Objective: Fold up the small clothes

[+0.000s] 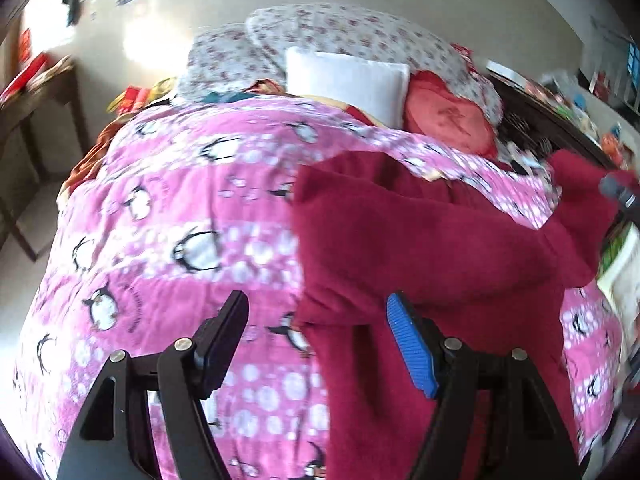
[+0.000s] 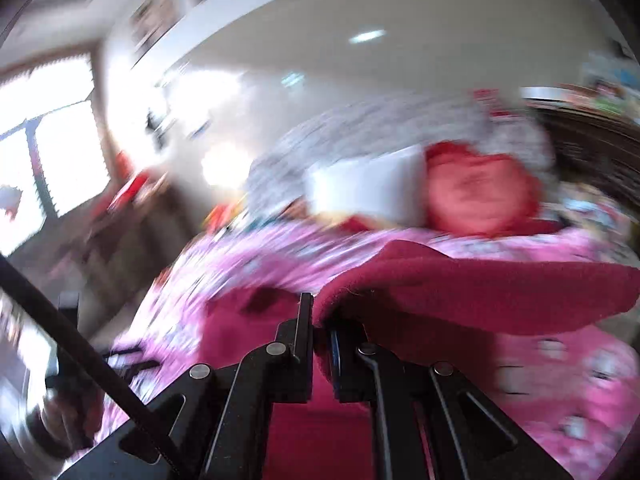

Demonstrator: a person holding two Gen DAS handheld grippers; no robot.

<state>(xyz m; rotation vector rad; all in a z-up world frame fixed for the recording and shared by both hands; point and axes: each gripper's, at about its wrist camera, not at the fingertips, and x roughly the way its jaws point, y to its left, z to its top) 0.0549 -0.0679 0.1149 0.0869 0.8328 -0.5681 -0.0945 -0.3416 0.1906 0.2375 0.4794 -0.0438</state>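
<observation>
A dark red fleece garment (image 1: 432, 248) lies on a pink penguin-print quilt (image 1: 168, 240) on a bed. My left gripper (image 1: 316, 312) is open and empty, hovering over the garment's left edge. My right gripper (image 2: 320, 320) is shut on a fold of the same red garment (image 2: 460, 292) and holds that edge lifted above the quilt (image 2: 560, 380). In the left wrist view the right gripper (image 1: 618, 192) shows at the far right, with red cloth raised around it. The right wrist view is blurred.
A white pillow (image 1: 348, 80), a red cushion (image 1: 448, 116) and floral pillows (image 1: 340, 32) lie at the head of the bed. A dark wooden table (image 1: 36, 92) stands left. A cluttered dark headboard shelf (image 1: 560, 120) runs along the right.
</observation>
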